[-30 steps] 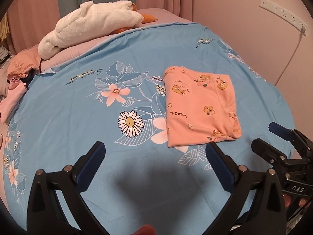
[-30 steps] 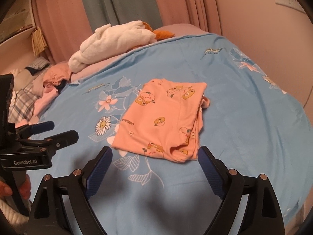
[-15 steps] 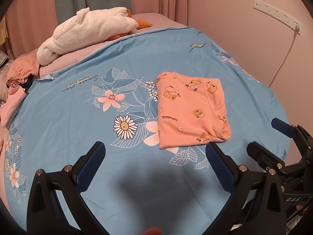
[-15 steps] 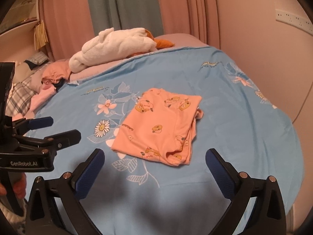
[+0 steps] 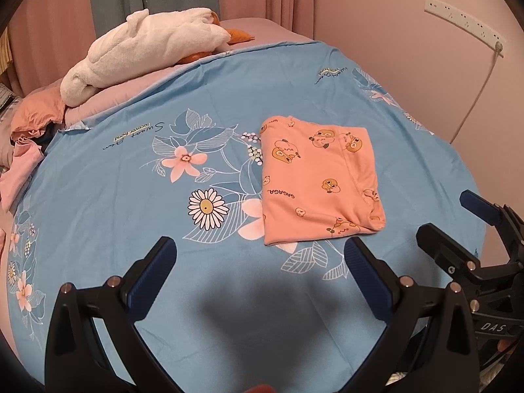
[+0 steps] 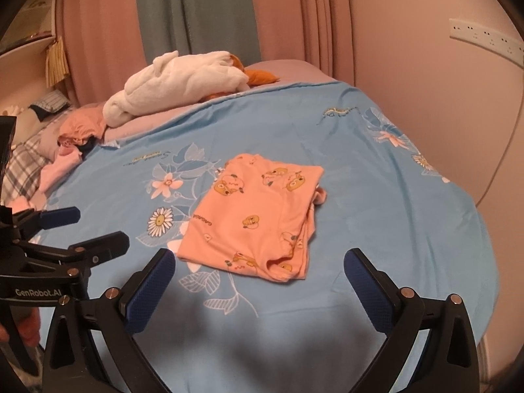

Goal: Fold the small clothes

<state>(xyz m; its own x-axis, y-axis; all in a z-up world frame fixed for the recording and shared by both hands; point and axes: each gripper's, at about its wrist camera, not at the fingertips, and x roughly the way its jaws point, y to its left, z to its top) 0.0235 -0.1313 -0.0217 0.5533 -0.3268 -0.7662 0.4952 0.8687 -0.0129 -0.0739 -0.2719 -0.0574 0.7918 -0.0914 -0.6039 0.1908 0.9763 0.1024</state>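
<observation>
We hold two hand-held grippers over a bed spread with a blue floral sheet [image 5: 98, 196]. The right gripper [image 6: 258, 281] has just been opening its jaws and now stands fully apart with nothing between its blue pads, only sheet. The left gripper [image 5: 260, 268] is also spread wide and empty. Compared with a moment ago, both views show the folded peach garment [image 5: 314, 180] a little farther from the fingertips, so we judge that we have let go and backed off. The garment lies flat on the sheet as a neat rectangle printed with small cartoon animals, just ahead of both grippers and touching neither. That suggests this piece is finished. A heap of unfolded pinkish clothes [image 6: 75, 140] waits at the bed's far left edge, and a white plush toy [image 5: 147, 46] rests on the mauve bedding beyond. We see no basket, box or other container, so nothing is held in one.
</observation>
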